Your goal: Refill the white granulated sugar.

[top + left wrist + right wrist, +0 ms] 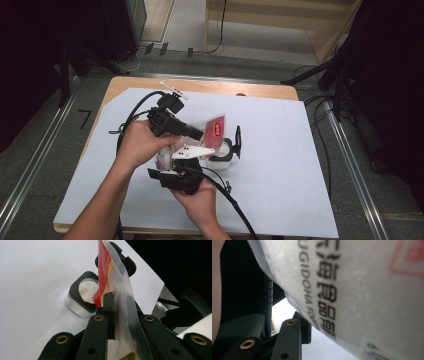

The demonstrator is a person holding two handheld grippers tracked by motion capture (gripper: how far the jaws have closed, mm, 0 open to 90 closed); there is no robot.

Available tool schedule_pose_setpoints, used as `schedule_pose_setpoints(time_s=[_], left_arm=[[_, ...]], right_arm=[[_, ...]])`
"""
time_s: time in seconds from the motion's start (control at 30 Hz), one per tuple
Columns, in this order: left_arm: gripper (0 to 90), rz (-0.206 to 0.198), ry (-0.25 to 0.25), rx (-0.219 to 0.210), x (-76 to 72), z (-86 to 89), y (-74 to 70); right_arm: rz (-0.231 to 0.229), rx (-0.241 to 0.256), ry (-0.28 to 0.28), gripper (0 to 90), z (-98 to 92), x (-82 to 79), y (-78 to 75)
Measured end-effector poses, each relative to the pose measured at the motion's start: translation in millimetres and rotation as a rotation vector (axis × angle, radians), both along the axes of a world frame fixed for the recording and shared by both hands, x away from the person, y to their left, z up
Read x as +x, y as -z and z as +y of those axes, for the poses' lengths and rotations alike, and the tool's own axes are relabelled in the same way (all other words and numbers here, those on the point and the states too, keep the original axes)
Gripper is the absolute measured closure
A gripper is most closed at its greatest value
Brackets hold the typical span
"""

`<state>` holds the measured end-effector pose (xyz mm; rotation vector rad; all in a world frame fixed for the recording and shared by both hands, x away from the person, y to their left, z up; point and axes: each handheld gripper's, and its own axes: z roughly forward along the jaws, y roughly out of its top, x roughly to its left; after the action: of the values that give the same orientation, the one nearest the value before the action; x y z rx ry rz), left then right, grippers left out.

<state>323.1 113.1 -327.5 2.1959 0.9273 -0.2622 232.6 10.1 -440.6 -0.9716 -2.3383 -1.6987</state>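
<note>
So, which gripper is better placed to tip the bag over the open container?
Probably the left gripper: its fingers pinch the bag right above the container. The right gripper sits lower, against the bag's body.

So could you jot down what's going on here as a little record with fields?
held thing: plastic bag with red label, lifted off the table
left gripper: shut on the bag's edge
right gripper: against the bag; grip unclear
nearby: clear container with black rim, its lid flipped up
surface: white sheet on wooden table
</note>
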Motion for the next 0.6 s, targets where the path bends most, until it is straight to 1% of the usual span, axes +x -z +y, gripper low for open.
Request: schedule_pose_setpoints(time_s=[0.1, 0.13, 0.23, 0.53, 0.6], left_arm=[[83.1, -0.004, 0.0, -0.002, 0.9, 1.2, 0.0], [83.1, -0.001, -0.007, -0.006, 0.8, 1.4, -0.1], [83.0, -0.003, -0.008, -0.011, 0.9, 2.0, -0.7], [82.9, -0.011, -0.005, -0.01, 0.6, 1.5, -0.2], [82.9, -0.007, -0.003, -0.009, 0.2, 1.3, -0.4]], right_arm=[[0.007, 0.004, -0.002, 63.6, -0.3, 0.3, -0.8], [0.007, 0.006, -0.003, 63.6, -0.4, 0.3, -1.2], [0.004, 0.009, -0.004, 63.7, -0.1, -0.2, -2.9], [0.004, 0.006, -0.004, 63.5, -0.1, 0.0, -2.7], [0.001, 0.005, -0.006, 63.3, -0.1, -0.1, -2.5]])
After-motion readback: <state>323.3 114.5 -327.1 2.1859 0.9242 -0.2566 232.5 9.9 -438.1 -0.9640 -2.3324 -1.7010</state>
